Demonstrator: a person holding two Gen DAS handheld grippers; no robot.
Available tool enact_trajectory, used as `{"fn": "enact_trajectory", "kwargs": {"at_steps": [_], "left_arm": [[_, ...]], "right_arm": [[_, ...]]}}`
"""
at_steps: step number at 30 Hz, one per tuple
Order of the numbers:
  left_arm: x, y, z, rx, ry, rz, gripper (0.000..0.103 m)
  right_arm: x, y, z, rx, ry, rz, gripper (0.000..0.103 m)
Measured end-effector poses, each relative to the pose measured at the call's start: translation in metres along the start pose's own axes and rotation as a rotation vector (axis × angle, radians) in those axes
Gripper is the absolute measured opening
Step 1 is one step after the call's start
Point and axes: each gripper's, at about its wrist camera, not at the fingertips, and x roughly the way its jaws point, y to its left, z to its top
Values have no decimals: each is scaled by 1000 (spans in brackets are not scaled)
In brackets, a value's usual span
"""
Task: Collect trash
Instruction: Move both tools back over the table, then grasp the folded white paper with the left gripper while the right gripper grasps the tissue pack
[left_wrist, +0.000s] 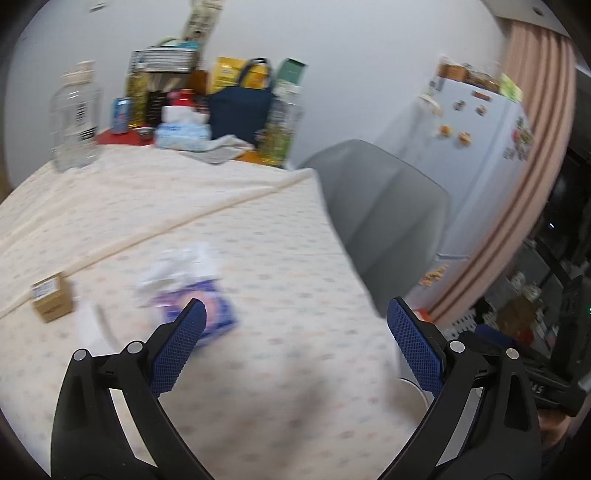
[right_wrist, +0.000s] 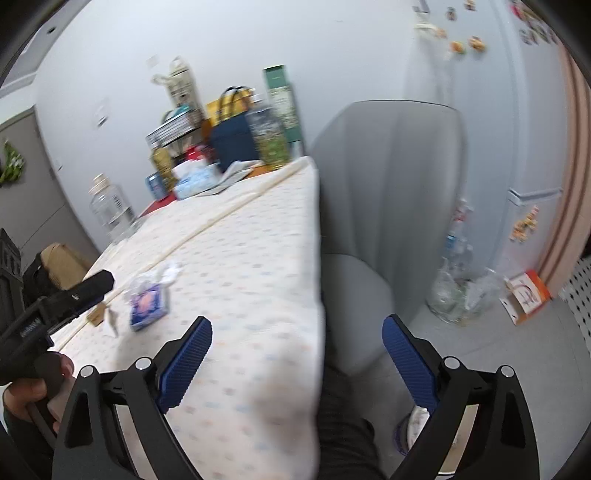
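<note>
White walls and a fridge with magnets back the left view, with a grey chair at the right edge of the desk. Its cloth is soft, cream, with pale dots and a raised seam running far-left to right. My left claw is spread wide with nothing in it, its blue pads ribbed. Just beyond the left pad lies the trash: a purple wrapper, glossy and flat, with crumpled white tissue touching its far side. Both are blurred. A small cardboard box sits to the left, apart from them. At the far end stand a clear jar, a navy bag and assorted packets. I judge this is the approach step; next I must carry the claw forward and left over the wrapper, then close gently, since film and tissue will crush and slip.

From the right view, the desk edge drops to grey floor, where clear bottles cluster by the fridge. My right claw is also wide apart and empty, straddling the desk edge. The wrapper lies far-left of it, the left rig near it. I'd leave this pick to the left.
</note>
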Motion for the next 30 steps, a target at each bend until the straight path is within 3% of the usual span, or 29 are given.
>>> {"fn": "enact_trajectory", "kwargs": {"at_steps": [14,25,30], "left_arm": [[-22,112,-19,-179,15,147,94],[2,140,-25,-247,100,192,85],[19,132,-27,-149,156,290,70]], "right_arm": [[50,113,5,-172,102,125,82],[66,148,8,-214,124,158,82],[76,153,10,-219,137,158,82]]}}
